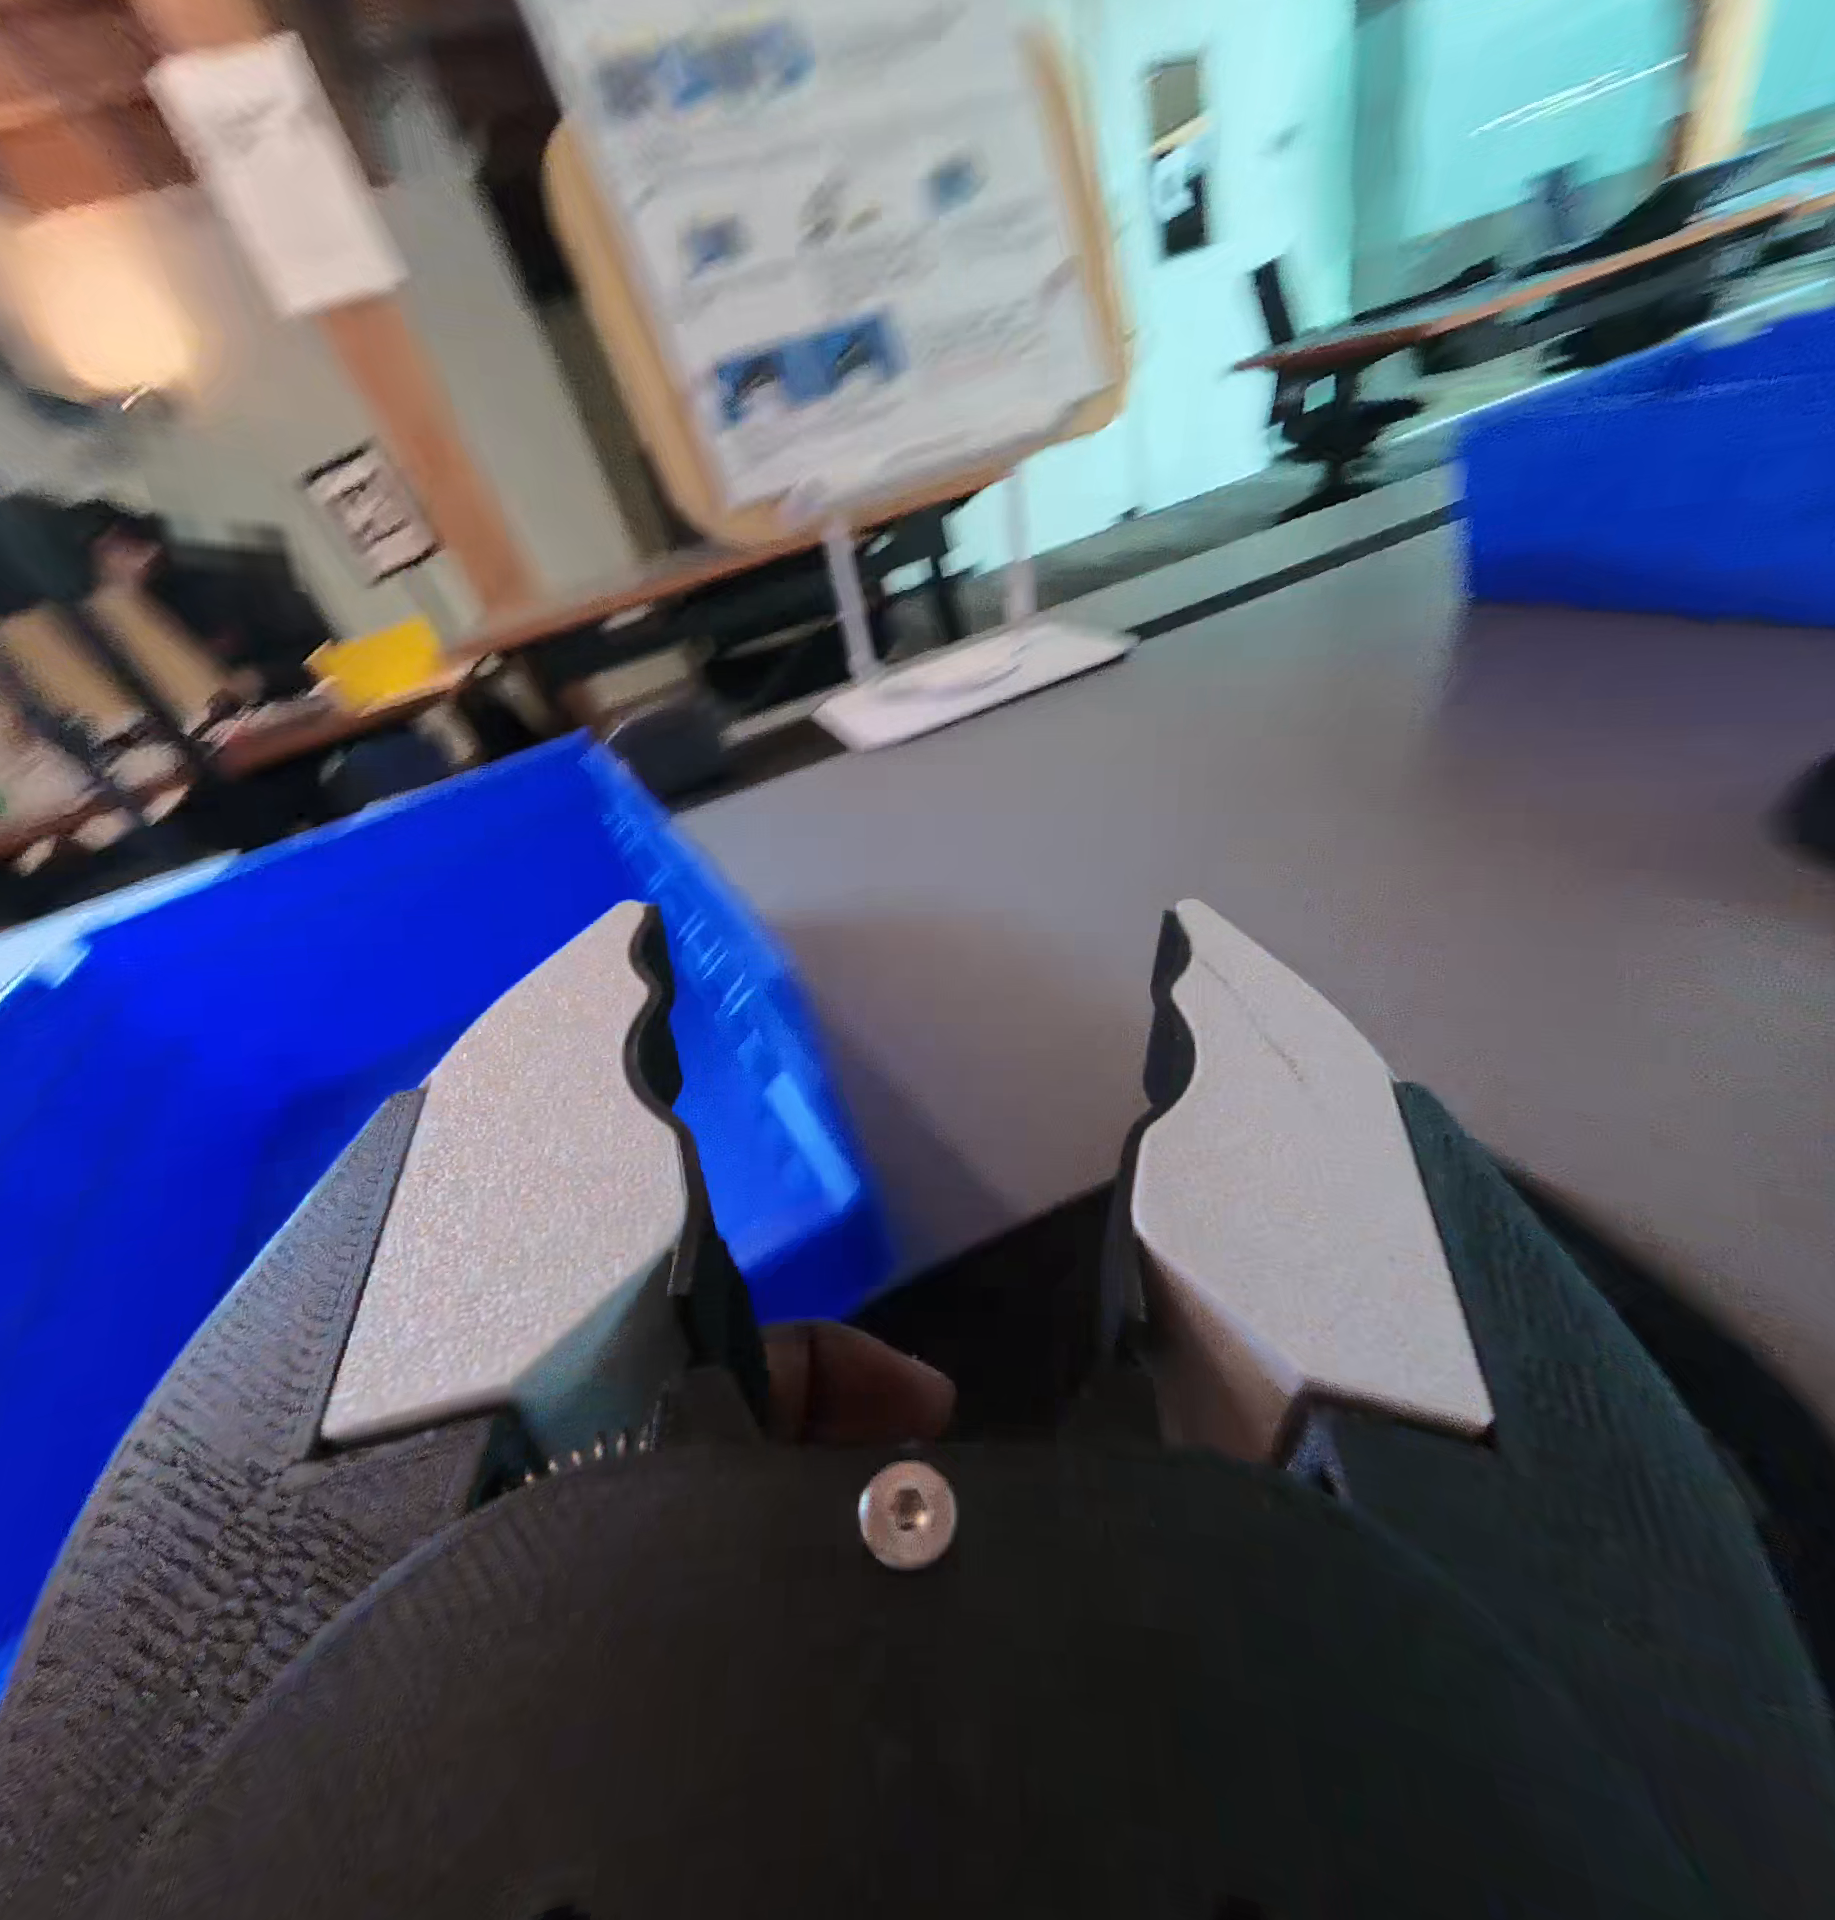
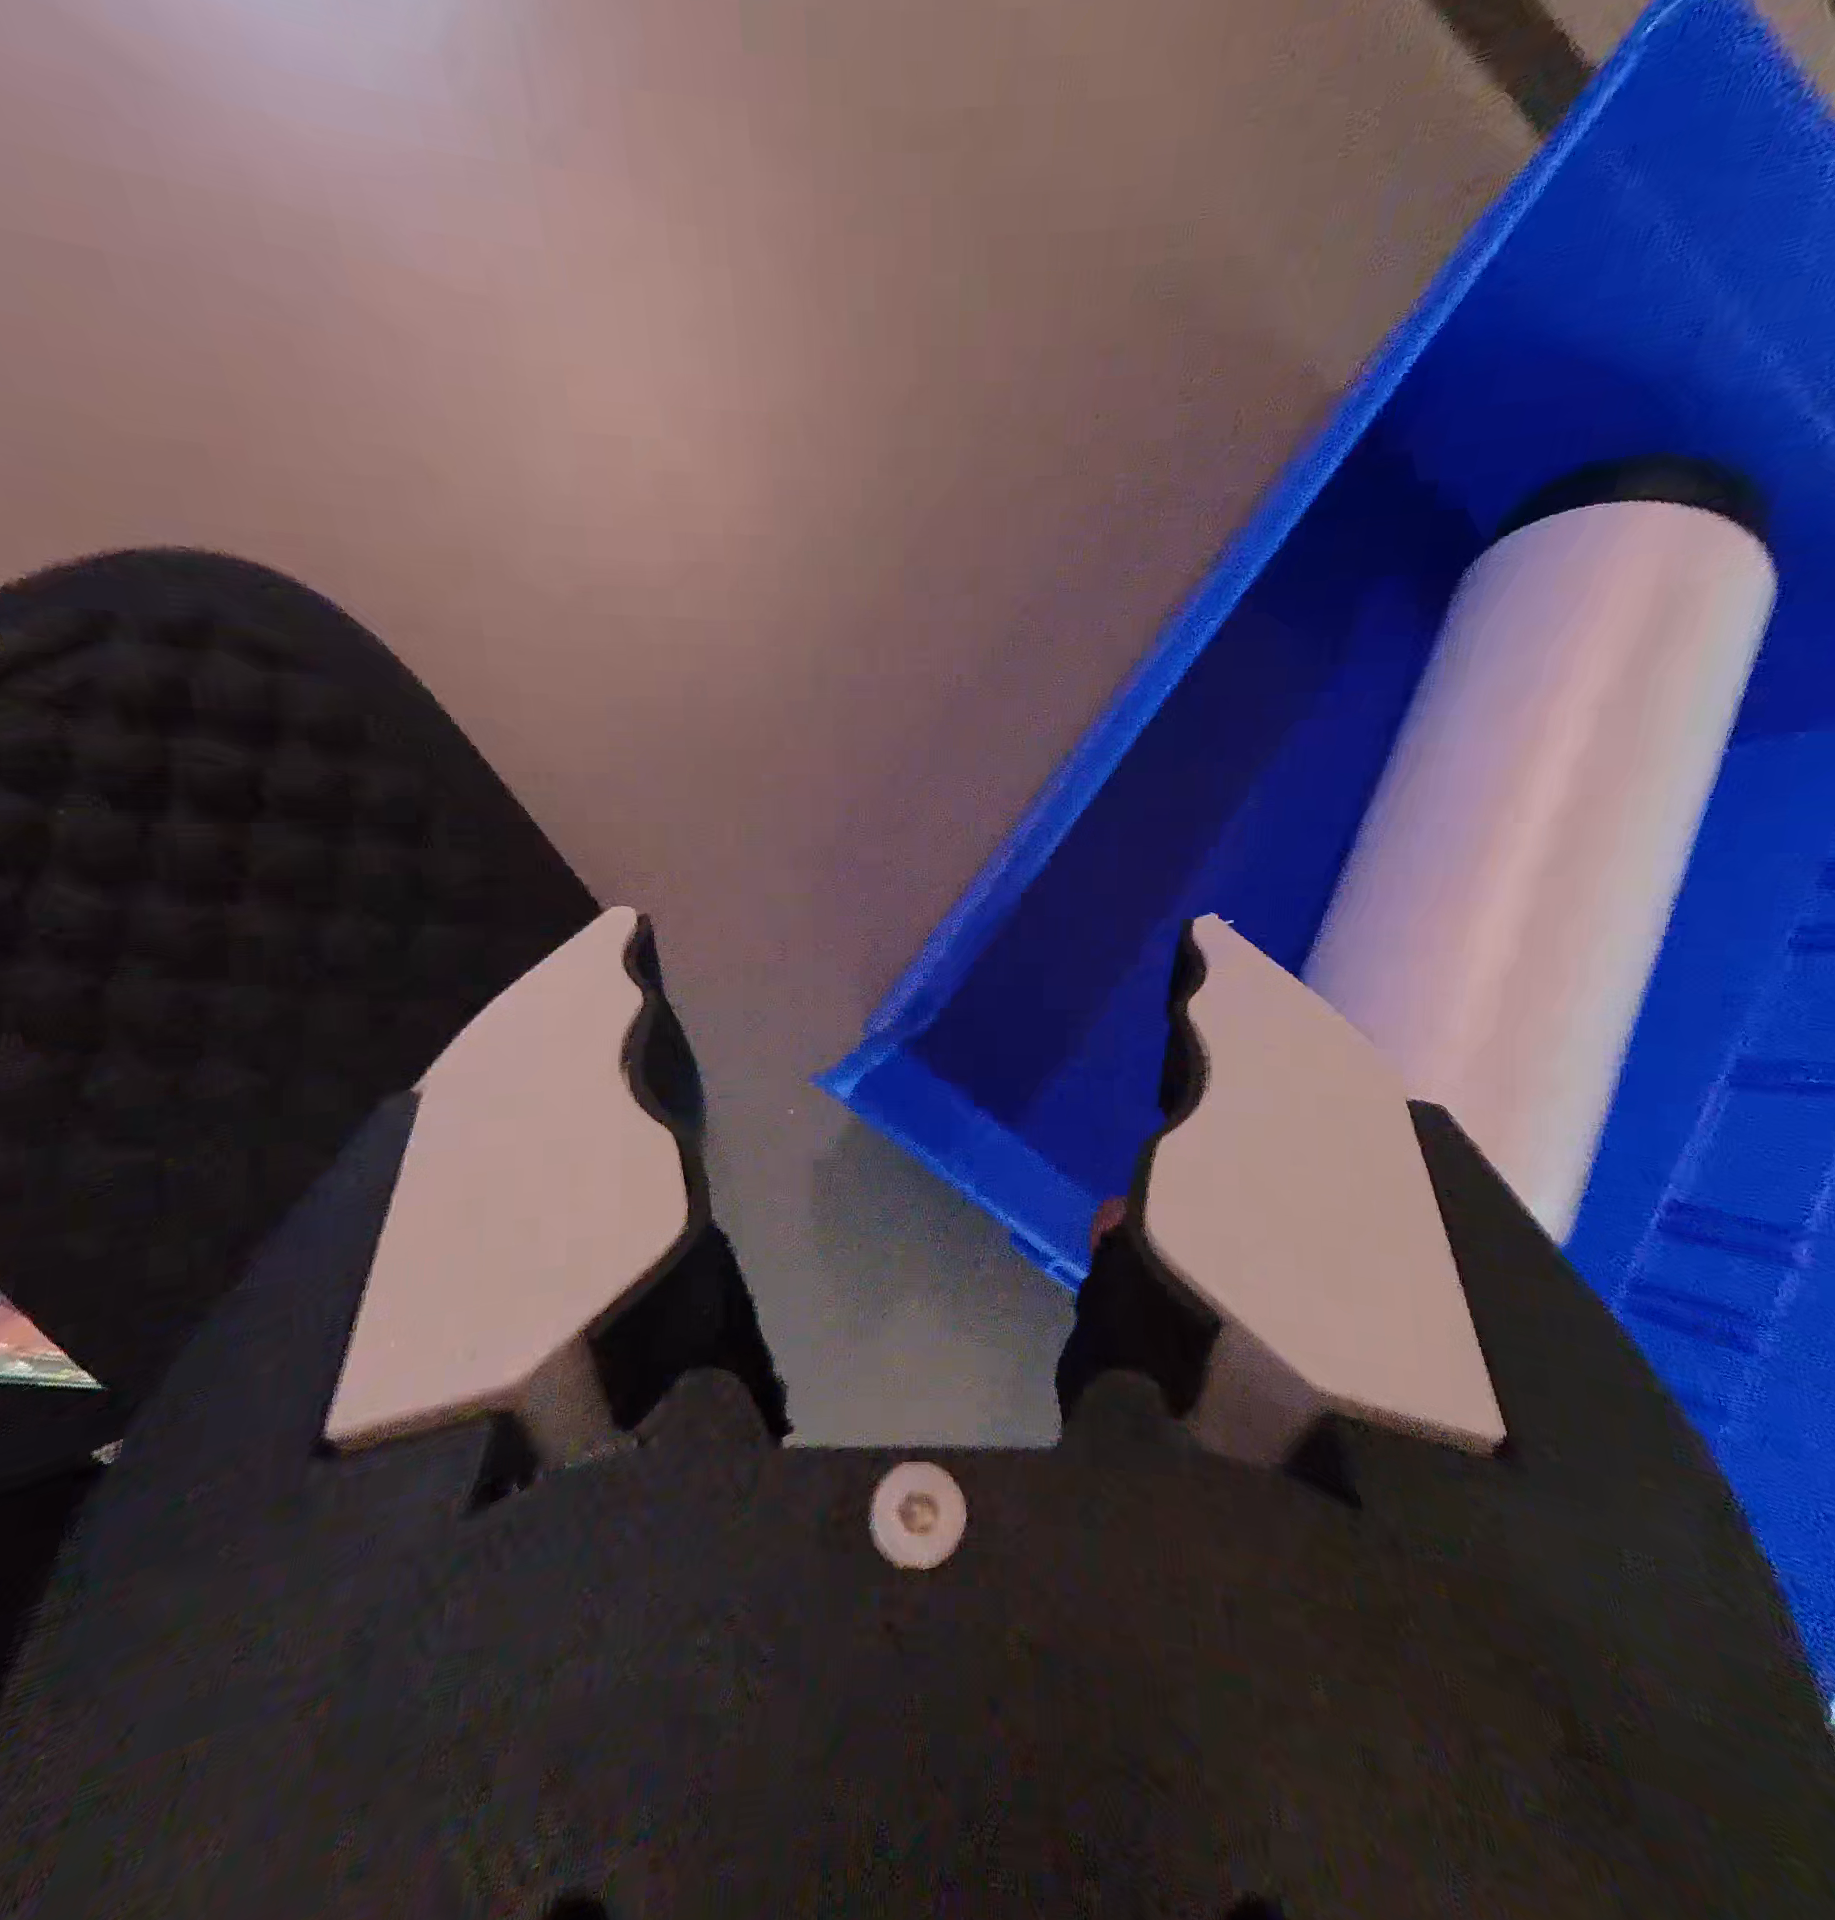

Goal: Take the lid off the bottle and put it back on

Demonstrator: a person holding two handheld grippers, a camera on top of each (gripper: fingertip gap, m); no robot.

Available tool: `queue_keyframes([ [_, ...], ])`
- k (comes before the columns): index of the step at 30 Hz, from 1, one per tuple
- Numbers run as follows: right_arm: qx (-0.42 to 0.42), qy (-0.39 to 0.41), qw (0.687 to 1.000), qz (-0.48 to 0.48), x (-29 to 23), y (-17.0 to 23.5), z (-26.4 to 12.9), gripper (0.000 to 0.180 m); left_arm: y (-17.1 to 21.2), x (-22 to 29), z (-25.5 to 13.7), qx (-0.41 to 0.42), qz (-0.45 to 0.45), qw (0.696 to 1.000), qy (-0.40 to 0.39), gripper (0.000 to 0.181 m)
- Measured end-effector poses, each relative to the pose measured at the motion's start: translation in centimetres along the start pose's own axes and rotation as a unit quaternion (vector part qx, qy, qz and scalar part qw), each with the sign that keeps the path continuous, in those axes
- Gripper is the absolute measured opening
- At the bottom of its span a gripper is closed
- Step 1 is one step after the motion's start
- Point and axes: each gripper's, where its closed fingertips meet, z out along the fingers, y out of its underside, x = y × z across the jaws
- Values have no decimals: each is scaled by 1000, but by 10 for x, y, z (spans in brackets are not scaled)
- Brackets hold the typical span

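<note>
Grey table (image 2: 684, 364) spreads beneath both grippers. Blue bin (image 2: 1515, 468) sits to the right, and its near corner lies just ahead of the right gripper (image 2: 918, 930), whose jaws gape wide with nothing between them. Another blue bin (image 1: 269, 1039) flanks the left gripper (image 1: 908, 914), equally wide and empty. Inside the right bin lies the pale, smooth, cylindrical bottle (image 2: 1547, 831), its dark end (image 2: 1651, 494) at the far side.

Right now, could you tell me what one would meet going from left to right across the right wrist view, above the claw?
Black dimpled curved pad → bare grey-brown tabletop → blue plastic bin → pale cylindrical bottle lying inside the bin.
</note>
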Motion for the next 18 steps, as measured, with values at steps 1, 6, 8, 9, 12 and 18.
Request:
queue_keyframes([
  [1, -16, 6, 1000, -10, -3, 5, 7, 90, 11, -14, -7, -9, -9, 999, -34, 88],
  [6, -47, 65, 994, -69, 6, 2, 41, 37, -6, -23, -16, 69, 46, 990, -117, 65],
  [8, -39, 62, 994, -80, -2, -10, 49, 42, -2, -19, -7, 49, 107, 983, -138, 64],
  [9, -35, 61, 995, -74, -7, -17, 52, 43, -1, -16, -4, 48, 139, 978, -145, 64],
  [12, -23, 48, 996, -74, -19, -35, 62, 46, -1, -3, 1, 54, 234, 957, -160, 63],
  [18, 14, 29, 994, -107, -55, -73, 78, 46, 8, 7, 8, 31, 293, 944, -149, 62],
])
